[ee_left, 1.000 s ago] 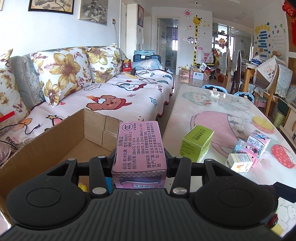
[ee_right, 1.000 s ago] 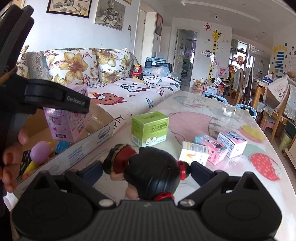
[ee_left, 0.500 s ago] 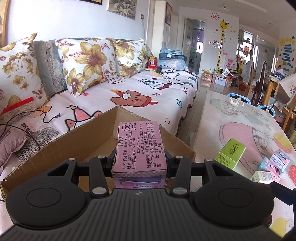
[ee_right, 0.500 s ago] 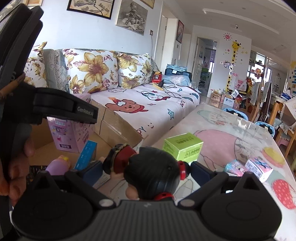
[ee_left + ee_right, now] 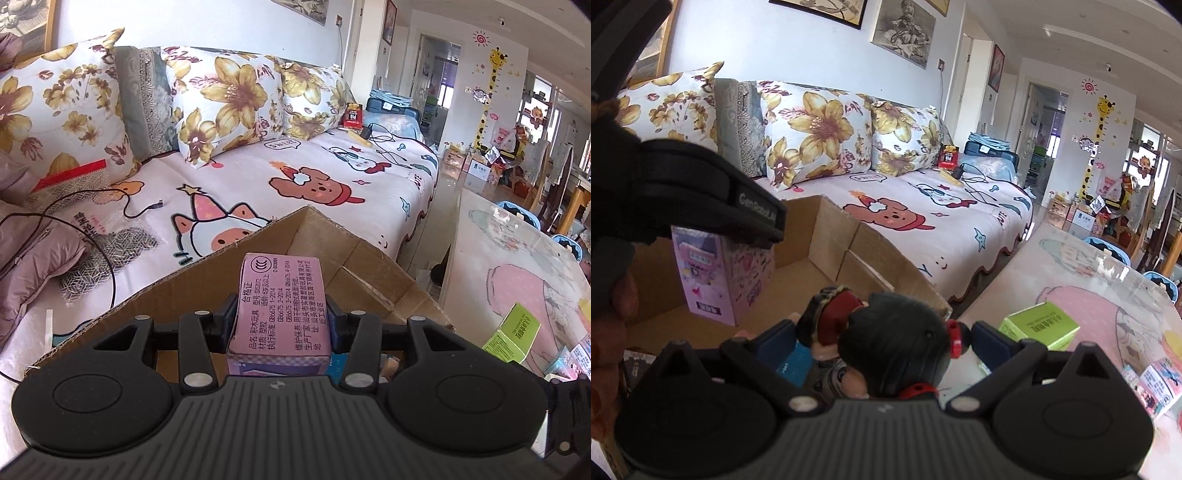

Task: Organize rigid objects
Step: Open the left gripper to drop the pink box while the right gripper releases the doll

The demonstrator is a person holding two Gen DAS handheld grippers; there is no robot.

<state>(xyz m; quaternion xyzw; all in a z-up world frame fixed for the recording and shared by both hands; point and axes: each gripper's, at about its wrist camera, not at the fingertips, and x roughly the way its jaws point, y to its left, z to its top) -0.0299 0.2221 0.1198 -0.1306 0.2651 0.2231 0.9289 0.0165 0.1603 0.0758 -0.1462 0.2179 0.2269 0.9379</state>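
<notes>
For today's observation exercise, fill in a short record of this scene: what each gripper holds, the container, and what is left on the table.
left gripper: shut on pink box, held over the cardboard box
right gripper: shut on doll figure
container: cardboard box, open, beside the sofa
already inside: a blue item, partly hidden
left on table: green box, small pink cartons

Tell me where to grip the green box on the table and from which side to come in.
Grip the green box across its two broad upright side faces, coming in from the near, box-side end with jaws level. It stands alone on the table, flat-faced and squarish, tilted corner-on in the right wrist view, so square the fingers to those faces first. Both grippers are full now.
</notes>
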